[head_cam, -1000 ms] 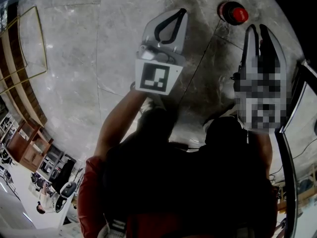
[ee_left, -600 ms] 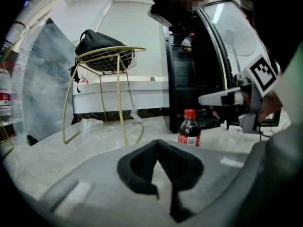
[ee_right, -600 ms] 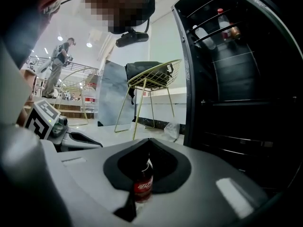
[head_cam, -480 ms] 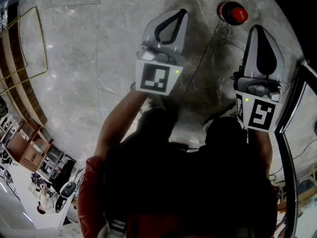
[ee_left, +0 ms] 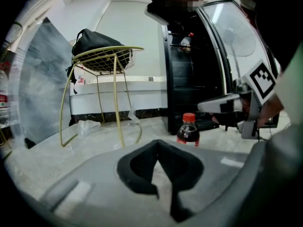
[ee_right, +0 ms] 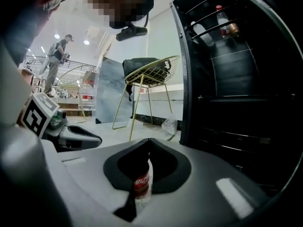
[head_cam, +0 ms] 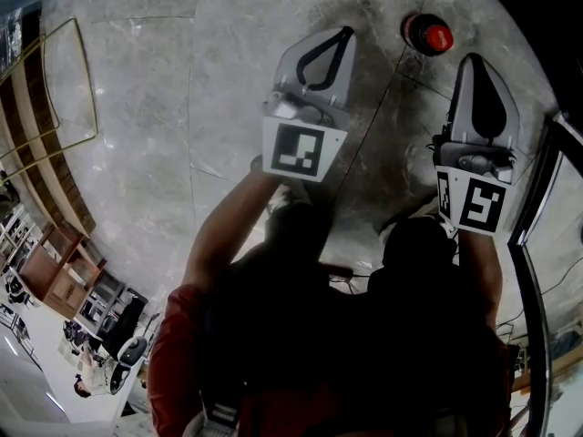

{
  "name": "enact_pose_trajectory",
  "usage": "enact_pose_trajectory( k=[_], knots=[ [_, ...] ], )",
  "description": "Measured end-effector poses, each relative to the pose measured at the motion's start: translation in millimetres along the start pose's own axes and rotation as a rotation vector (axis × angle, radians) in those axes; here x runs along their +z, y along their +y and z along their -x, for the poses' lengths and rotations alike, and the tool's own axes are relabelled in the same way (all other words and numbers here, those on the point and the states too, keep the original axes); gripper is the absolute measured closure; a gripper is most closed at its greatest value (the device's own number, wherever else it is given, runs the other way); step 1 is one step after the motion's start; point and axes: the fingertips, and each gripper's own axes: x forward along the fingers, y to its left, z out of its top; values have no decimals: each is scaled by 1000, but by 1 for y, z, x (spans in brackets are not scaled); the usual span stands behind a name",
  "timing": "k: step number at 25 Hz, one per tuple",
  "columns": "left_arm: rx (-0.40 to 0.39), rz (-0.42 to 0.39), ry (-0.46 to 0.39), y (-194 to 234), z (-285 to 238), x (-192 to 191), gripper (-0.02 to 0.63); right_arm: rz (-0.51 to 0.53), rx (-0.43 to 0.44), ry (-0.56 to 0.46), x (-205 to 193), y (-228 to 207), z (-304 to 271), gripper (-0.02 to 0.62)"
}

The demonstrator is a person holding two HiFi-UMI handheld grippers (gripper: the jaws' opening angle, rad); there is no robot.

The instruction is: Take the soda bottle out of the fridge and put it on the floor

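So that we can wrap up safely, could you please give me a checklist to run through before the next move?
1. Dark soda bottle with red cap stands upright on the grey marble floor: ok.
2. Right tongs shut, empty, apart from the bottle: ok.
3. Left tongs shut, empty: ok.
4. Black fridge has its glass door closed: not ok, it stands open.
5. Gold wire chair apart from the bottle: ok.
6. Bottle cap screwed tight: cannot tell.
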Motion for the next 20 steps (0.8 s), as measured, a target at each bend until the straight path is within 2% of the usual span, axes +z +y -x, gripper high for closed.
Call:
enact_pose_trajectory(
  k=[4, 7, 9, 11, 15, 20],
  knots=[
    [5, 6, -11, 3, 4, 35, 606, 63, -32, 16, 16, -9, 8, 594],
    [-11, 5, 2, 2, 16, 72, 606, 129, -57, 3, 58, -14, 23, 594],
    [-29, -28, 9, -2, 27, 104, 606, 134, -69, 24, 87, -21, 36, 594],
    [-44, -58, 12, -4, 40, 141, 606, 106, -97, 52, 115, -28, 50, 594],
    [-61, -27, 12, -5, 64, 220, 606, 26, -165, 86, 181, -41, 79, 594],
    [-69, -16, -12, 3, 96, 335, 606, -64, -222, 100, 283, -58, 112, 594]
  ],
)
